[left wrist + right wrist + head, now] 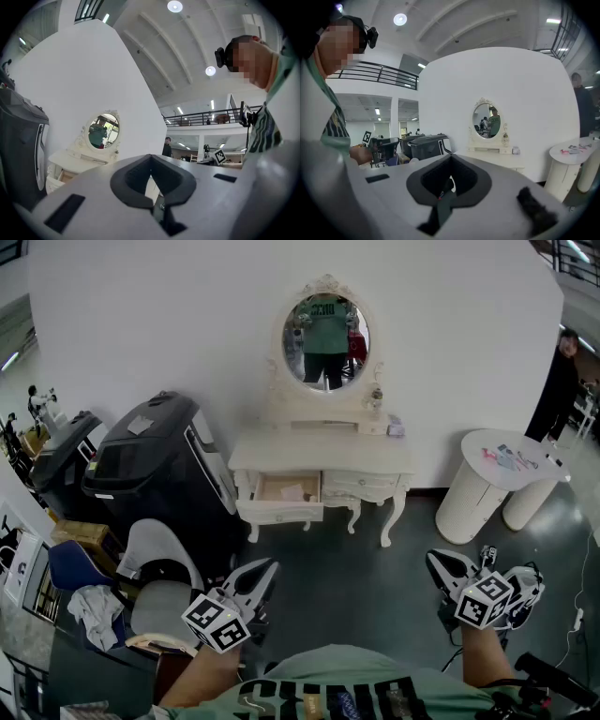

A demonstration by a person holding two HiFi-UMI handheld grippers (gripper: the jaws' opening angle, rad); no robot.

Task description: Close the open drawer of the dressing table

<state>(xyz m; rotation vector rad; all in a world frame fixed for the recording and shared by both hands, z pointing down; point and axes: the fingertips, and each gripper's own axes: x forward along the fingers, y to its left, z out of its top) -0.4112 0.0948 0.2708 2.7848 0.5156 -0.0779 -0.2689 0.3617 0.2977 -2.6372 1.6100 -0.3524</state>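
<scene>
Drawer [281, 495]: it sits in the left half of the dressing table [323, 454], under the top and below the oval mirror [326, 329], and is pulled out towards the person. The right-hand drawer front appears to sit flush. The open box shows a tan interior with a pale flat item inside, too small to identify. The front panel is cream with a curved, carved lower edge. The table stands on slim curved legs against the white wall.

Gripper state: the left gripper [151, 157] has its jaws together with nothing between them. The right gripper [450, 158] reads the same, tips met and empty. Both are held close to the body, well apart from the table.

Hazards from this position:
- Off-centre push. Pressure on one end of the front panel would likely skew the box in its guides and jam it part-way.
- Slip. Closed tips on a curved, glossy panel may slide off; flat, central contact is advisable.
- Excess force. A hard shove could rock the table on its slim legs and upset the small items at the right of its top [394, 427].
- Approach path. A chair [159, 577] and a black unit [159, 460] stand near the left side and could snag the left arm.
</scene>
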